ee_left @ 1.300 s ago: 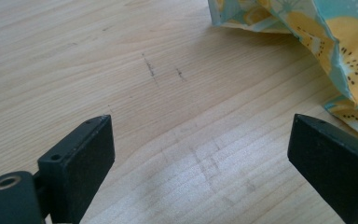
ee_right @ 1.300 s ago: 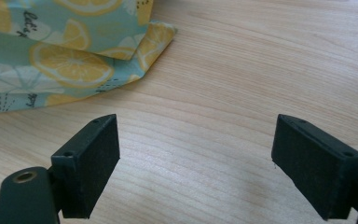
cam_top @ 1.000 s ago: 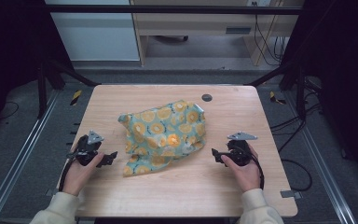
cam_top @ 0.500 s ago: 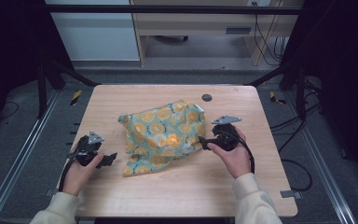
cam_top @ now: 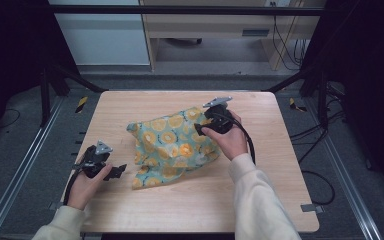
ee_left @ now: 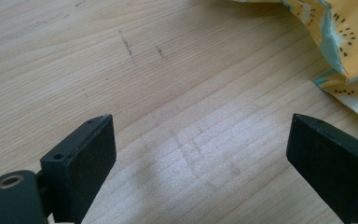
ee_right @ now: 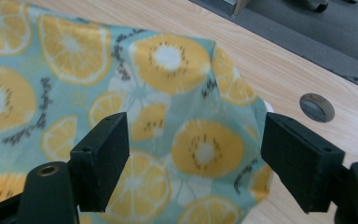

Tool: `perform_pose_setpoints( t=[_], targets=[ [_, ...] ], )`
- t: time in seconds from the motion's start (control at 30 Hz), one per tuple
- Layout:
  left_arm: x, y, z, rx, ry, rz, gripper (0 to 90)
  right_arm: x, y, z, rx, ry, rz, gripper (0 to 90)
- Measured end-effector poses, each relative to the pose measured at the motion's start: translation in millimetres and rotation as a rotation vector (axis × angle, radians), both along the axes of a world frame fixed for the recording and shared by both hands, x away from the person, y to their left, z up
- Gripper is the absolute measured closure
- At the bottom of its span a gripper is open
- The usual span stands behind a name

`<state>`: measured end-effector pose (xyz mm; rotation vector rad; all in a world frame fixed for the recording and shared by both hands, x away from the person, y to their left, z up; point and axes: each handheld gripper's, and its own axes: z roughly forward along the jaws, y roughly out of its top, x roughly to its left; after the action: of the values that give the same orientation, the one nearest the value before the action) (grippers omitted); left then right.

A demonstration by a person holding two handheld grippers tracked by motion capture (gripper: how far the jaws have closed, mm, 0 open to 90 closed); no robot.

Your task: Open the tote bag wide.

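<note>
While crumpled, fruit-print cloth [cam_top: 172, 145] drapes wooden table [cam_top: 130, 105].

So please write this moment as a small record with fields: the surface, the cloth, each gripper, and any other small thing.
surface: light wooden table
cloth: crumpled teal cloth with orange citrus-slice print, lying mid-table
left gripper: left gripper, jaws open over bare wood, cloth edge off to one side
right gripper: right gripper, jaws open above the cloth's far corner, not closed on it
other: small round grey disc in the tabletop beyond the cloth
</note>
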<state>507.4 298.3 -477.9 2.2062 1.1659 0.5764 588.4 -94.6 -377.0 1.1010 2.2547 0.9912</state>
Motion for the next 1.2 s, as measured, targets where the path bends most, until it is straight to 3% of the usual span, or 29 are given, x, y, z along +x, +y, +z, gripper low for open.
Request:
perform_pose_setpoints(
  t=[0.17,0.33,0.37,0.4,0.5,0.63,0.7,0.8,0.87,0.9,0.93,0.97,1.0,1.2],
  targets=[
    [0.0,-0.5,0.5,-0.004,0.002,-0.005,7.9,21.2,12.9,-4.5,-0.028,0.015,-0.003,32.0],
    [-0.5,-1.0,1.4,-0.012,0.001,-0.007,7.9,25.4,20.4,-8.4,-0.009,0.038,0.055,66.5],
    [-0.5,-1.3,1.4,-0.011,0.002,-0.009,7.9,25.4,20.4,-8.4,-0.009,0.038,0.055,66.5],
    [-0.4,-1.8,1.2,-0.010,0.003,-0.011,8.0,22.3,22.5,-8.2,-0.012,0.036,0.076,80.1],
    [-0.8,-3.0,1.5,-0.011,0.006,-0.017,8.3,14.6,22.3,-4.4,-0.003,0.029,0.101,90.0],
    [-1.4,-2.7,3.0,-0.014,0.010,-0.022,8.7,1.5,21.0,2.2,0.007,0.010,0.130,90.0],
    [-1.9,-2.4,4.4,-0.016,0.004,-0.020,9.0,-19.4,17.7,11.1,0.027,-0.026,0.164,90.0],
    [-2.5,-2.4,5.5,-0.019,0.003,-0.021,9.4,-32.6,14.8,15.4,0.042,-0.044,0.180,90.0],
    [-3.4,-2.1,6.5,-0.026,0.003,-0.026,10.3,-55.1,7.9,21.8,0.069,-0.073,0.208,90.0],
    [-3.4,-2.1,6.5,-0.026,0.003,-0.026,10.5,-55.1,7.9,21.8,0.069,-0.073,0.208,90.0],
    [-3.6,-1.8,7.2,-0.028,0.002,-0.025,11.0,-69.5,3.4,24.7,0.082,-0.091,0.222,90.0],
    [-3.9,-1.2,7.9,-0.031,-0.004,-0.023,11.0,-69.5,3.4,24.7,0.082,-0.091,0.222,90.0],
    [-4.2,-0.5,8.7,-0.036,-0.009,-0.018,11.6,-82.5,-1.0,26.1,0.090,-0.102,0.233,90.0],
    [-7.0,5.6,19.5,-0.055,-0.044,-0.002,18.0,-114.9,-13.9,21.5,0.122,-0.115,0.255,90.0]
  ],
)
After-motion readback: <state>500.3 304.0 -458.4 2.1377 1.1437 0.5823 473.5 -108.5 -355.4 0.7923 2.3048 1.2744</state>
